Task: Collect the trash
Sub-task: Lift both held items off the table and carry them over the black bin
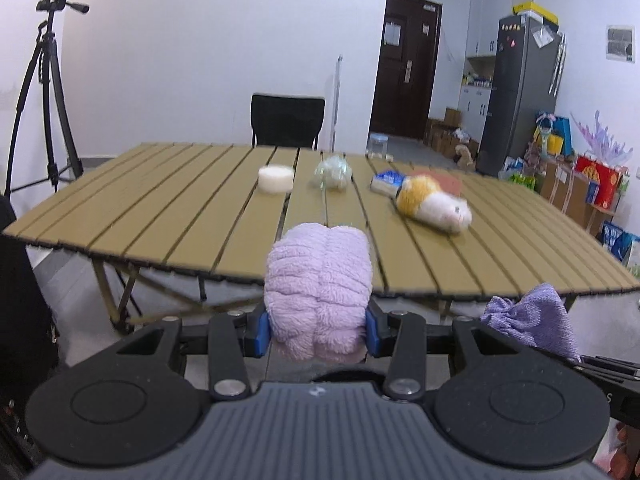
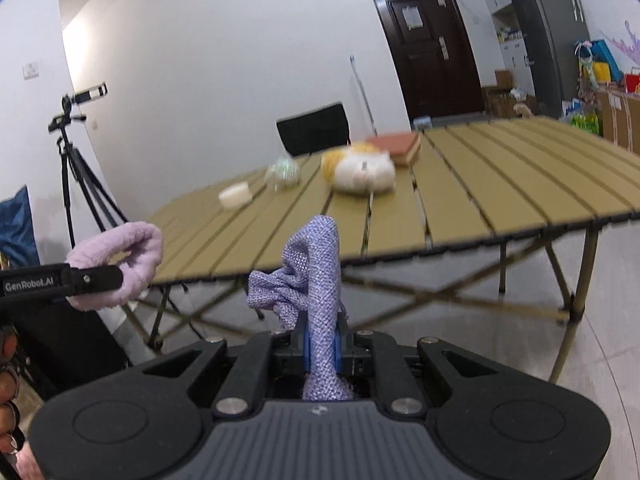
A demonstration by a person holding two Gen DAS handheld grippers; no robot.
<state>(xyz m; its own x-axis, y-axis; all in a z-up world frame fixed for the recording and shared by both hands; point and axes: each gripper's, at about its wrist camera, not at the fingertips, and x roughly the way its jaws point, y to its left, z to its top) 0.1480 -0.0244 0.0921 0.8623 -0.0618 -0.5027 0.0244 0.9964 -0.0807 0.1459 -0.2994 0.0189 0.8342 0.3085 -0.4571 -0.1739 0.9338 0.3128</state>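
My left gripper (image 1: pixel 319 330) is shut on a fluffy pink towel (image 1: pixel 318 292), held in front of the slatted table (image 1: pixel 160 208). My right gripper (image 2: pixel 322 346) is shut on a purple woven cloth (image 2: pixel 316 276), which stands up between its blue pads. The purple cloth (image 1: pixel 534 320) also shows at the lower right of the left wrist view, and the pink towel (image 2: pixel 120 264) at the left of the right wrist view. On the table lie a white round container (image 1: pixel 275 178), a crumpled clear plastic wrapper (image 1: pixel 333 172), a blue-white packet (image 1: pixel 387 181) and an orange-white plush toy (image 1: pixel 434 203).
A reddish book (image 2: pixel 398 146) lies behind the plush toy. A black chair (image 1: pixel 287 120) stands at the table's far side. A camera tripod (image 1: pixel 48 92) is at the left, and a fridge (image 1: pixel 524 92) and boxes stand at the right. A person's fingers (image 2: pixel 8 412) show at the lower left.
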